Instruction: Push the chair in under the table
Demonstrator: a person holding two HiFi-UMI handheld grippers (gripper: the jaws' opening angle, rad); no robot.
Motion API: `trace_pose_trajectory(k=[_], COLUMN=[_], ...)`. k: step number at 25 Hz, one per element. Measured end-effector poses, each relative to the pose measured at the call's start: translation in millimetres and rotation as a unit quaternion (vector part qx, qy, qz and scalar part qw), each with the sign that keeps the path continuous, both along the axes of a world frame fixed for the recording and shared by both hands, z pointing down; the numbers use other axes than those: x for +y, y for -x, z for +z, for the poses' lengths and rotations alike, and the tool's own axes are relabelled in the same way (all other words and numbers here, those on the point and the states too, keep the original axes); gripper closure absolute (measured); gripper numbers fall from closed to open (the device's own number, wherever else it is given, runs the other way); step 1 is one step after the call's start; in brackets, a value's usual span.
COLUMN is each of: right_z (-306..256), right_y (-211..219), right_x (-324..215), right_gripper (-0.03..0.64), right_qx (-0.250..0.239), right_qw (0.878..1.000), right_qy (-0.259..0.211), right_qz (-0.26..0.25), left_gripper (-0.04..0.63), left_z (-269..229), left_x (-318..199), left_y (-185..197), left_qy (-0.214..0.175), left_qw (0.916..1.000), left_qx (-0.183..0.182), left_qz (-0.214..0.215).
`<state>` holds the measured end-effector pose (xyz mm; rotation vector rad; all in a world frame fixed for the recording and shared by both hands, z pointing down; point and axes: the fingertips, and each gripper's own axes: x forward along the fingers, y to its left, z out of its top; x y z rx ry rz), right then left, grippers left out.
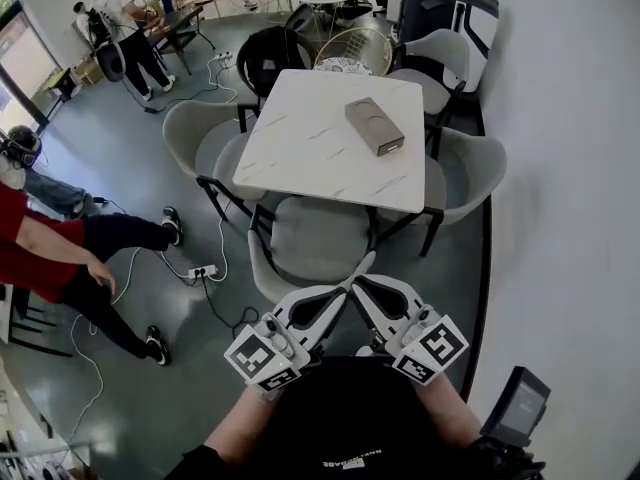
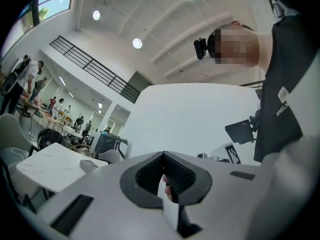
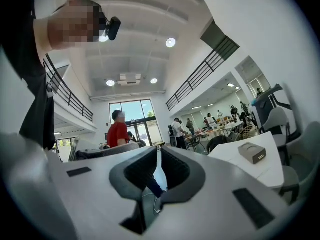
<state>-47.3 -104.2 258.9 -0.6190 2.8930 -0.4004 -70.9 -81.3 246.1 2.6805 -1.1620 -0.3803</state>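
**A:** Where is the chair [image 1: 318,236] sitting?

**B:** At the near side of the table [image 1: 300,138], with its seat mostly under the top and its back just clear of the near edge. It is looking nearly in.

**A:** And the grippers?

**B:** Both are hanging back by the body, off the chair. The left gripper [image 2: 163,155] is showing its jaws together on nothing. The right gripper [image 3: 158,150] is leaving a thin slit, also empty.

**A:** What are you worrying about?

**B:** A hard shove could be jolting the table and sliding the box [image 1: 375,126]. The chair legs may be catching the table frame. The power strip [image 1: 203,270] and its cable are lying on the floor just left of the chair, risking a snag.
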Motion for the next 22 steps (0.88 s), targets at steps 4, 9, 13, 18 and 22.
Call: trace_pose_trajectory(k=[4, 9, 13, 18, 22], right_z=[2, 4, 8, 9, 8], right_y=[-4, -9, -11, -12, -12], right_x=[5, 8, 10, 9, 4], right_gripper=[0.580, 0.586, 0.588, 0.588, 0.588], right_qx=[-0.001, 0.004, 0.003, 0.000, -0.003], right_qw=[1.000, 1.000, 1.000, 0.999, 0.999], right_qy=[0.005, 0.006, 0.013, 0.021, 0.025], right_qz=[0.007, 0.019, 0.022, 0.028, 0.031], left_gripper=[0.591, 0.591, 0.591, 0.591, 0.591], left_z=[1, 5, 7, 12, 12], left_x=[5, 11, 11, 12, 8], left_y=[-8, -22, -18, -9, -5], left_qy=[0.006, 0.007, 0.023, 0.041, 0.040], left_qw=[0.9997, 0.9976, 0.9988, 0.9987, 0.9989], left_qx=[-0.022, -0.066, -0.036, -0.018, -0.008], left_qz=[0.008, 0.021, 0.024, 0.024, 0.025])
